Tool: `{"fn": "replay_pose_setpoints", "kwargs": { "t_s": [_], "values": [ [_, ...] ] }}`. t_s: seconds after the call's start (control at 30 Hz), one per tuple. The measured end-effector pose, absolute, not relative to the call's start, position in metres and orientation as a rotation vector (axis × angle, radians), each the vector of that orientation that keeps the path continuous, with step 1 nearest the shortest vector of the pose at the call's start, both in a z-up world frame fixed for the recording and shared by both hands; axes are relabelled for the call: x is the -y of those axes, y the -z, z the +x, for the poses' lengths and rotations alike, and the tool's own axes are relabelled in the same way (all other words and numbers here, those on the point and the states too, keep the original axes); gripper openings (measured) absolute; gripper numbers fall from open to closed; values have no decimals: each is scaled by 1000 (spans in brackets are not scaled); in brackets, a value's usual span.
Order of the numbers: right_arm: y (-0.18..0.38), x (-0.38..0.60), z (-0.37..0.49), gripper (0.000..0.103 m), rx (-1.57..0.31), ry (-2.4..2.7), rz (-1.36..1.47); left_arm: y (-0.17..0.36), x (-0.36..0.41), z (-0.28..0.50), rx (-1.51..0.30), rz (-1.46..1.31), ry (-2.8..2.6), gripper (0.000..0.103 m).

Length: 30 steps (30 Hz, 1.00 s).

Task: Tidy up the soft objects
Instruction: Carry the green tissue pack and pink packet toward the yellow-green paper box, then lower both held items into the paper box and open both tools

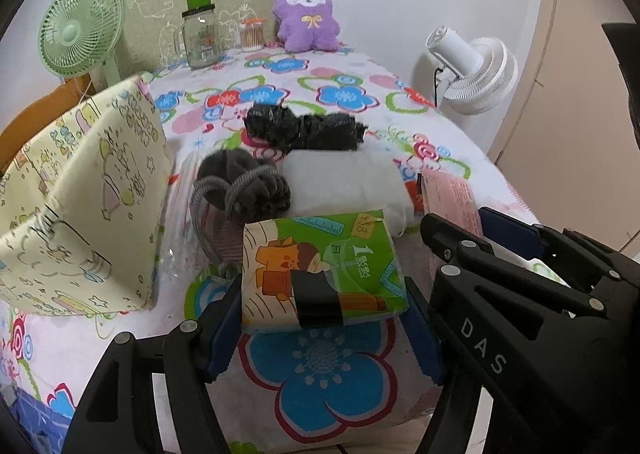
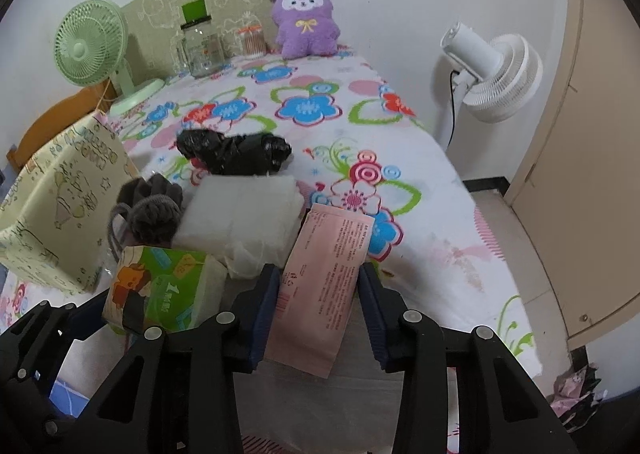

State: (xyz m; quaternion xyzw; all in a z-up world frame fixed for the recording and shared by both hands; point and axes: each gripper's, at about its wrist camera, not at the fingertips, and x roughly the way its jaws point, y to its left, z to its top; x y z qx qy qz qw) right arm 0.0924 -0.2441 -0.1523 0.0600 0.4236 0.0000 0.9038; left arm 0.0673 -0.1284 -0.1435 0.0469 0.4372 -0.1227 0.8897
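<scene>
My left gripper (image 1: pixel 324 318) is shut on a green tissue pack (image 1: pixel 320 266), its blue pads against both sides, just above the floral cloth. The pack also shows in the right wrist view (image 2: pixel 164 290). My right gripper (image 2: pixel 318 306) is shut on a pink flat packet (image 2: pixel 324 286); the packet's edge shows in the left wrist view (image 1: pixel 452 193). Behind lie a white folded pad (image 2: pixel 244 209), a grey knit bundle (image 1: pixel 244 185) and a black plastic bundle (image 1: pixel 304 127). A yellow fabric basket (image 1: pixel 84 193) stands at the left.
A purple plush (image 1: pixel 306 17), a glass jar (image 1: pixel 200 39), a cotton-swab tub (image 1: pixel 252 33) and a green fan (image 1: pixel 80 29) stand at the back. A white fan (image 2: pixel 492 73) stands off the right edge, next to a beige door (image 2: pixel 580 173).
</scene>
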Motion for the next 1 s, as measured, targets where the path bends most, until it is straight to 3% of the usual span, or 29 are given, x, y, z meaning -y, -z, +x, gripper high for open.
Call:
{"fn": "replay_pose_setpoints", "kwargs": {
  "t_s": [1.0],
  "values": [
    [55,193,86,43,-718,-78,74,59,86,65,-741,82,217,74]
  ]
}}
